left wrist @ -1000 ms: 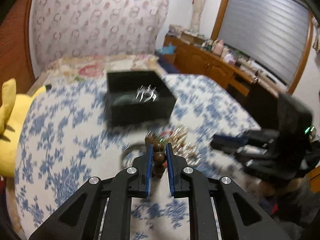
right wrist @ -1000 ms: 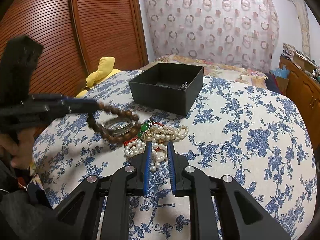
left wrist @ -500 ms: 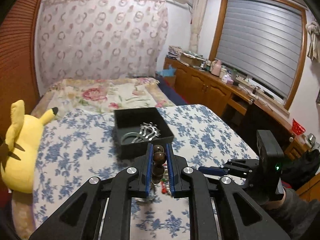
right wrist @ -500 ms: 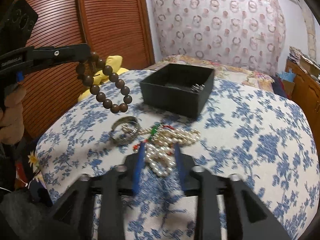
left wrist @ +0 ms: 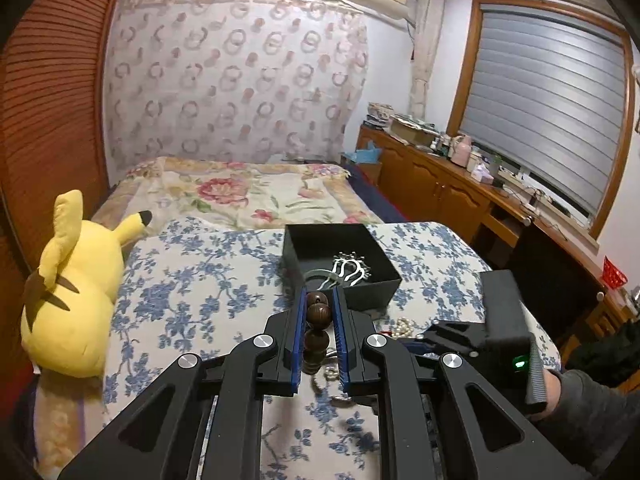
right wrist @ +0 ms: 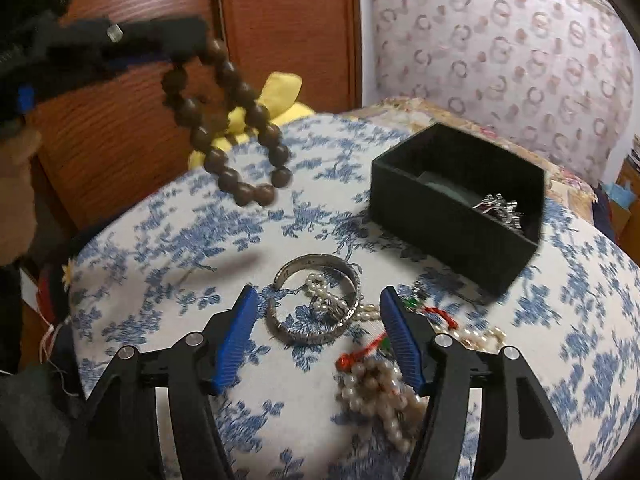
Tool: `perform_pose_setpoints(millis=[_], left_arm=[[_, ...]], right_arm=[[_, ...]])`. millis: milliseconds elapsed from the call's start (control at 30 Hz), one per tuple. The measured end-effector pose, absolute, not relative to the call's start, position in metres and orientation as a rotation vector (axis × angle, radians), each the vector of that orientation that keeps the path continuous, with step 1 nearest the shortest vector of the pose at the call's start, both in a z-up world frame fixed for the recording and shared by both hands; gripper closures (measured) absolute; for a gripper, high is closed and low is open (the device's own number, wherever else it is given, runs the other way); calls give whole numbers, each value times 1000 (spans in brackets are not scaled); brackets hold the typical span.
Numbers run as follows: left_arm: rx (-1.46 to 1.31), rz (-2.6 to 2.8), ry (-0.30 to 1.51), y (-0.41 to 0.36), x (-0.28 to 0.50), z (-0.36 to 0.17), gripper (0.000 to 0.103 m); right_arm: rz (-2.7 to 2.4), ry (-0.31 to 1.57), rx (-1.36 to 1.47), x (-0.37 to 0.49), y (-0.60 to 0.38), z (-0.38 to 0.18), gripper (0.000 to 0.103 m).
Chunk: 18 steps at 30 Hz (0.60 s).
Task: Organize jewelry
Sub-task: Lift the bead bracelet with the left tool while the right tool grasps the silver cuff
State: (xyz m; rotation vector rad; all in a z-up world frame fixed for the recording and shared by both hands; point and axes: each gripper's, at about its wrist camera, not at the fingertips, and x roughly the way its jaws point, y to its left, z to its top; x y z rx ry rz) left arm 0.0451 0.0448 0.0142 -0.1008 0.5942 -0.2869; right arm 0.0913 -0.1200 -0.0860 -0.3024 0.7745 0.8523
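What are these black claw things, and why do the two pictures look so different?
They are hand-held tongs, one in each of a person's hands, each with a camera looking along its fingers. The left tongs are shut on a brown bead bracelet, lifted off the bed; the other camera sees it dangling. The right tongs are opening above a silver bangle, gripping nothing. Pearl necklaces lie on the blue flowered cover. Behind them stands a black box already holding some silver pieces.

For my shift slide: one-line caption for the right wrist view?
Right gripper opening over the silver bangle; left gripper dangles the wooden bead bracelet near the black box.
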Motion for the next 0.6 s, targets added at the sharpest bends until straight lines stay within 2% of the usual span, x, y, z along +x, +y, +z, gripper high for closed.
perform_pose_setpoints(millis=[300, 333, 600], left_arm=[[-124, -269, 610, 61, 51, 5, 91], [-125, -268, 613, 62, 52, 4, 91], [-128, -278, 597, 63, 63, 11, 91]], right_arm=[[853, 806, -440, 93, -94, -98, 38], [845, 801, -448, 94, -94, -98, 44], [854, 777, -354, 104, -113, -75, 44]])
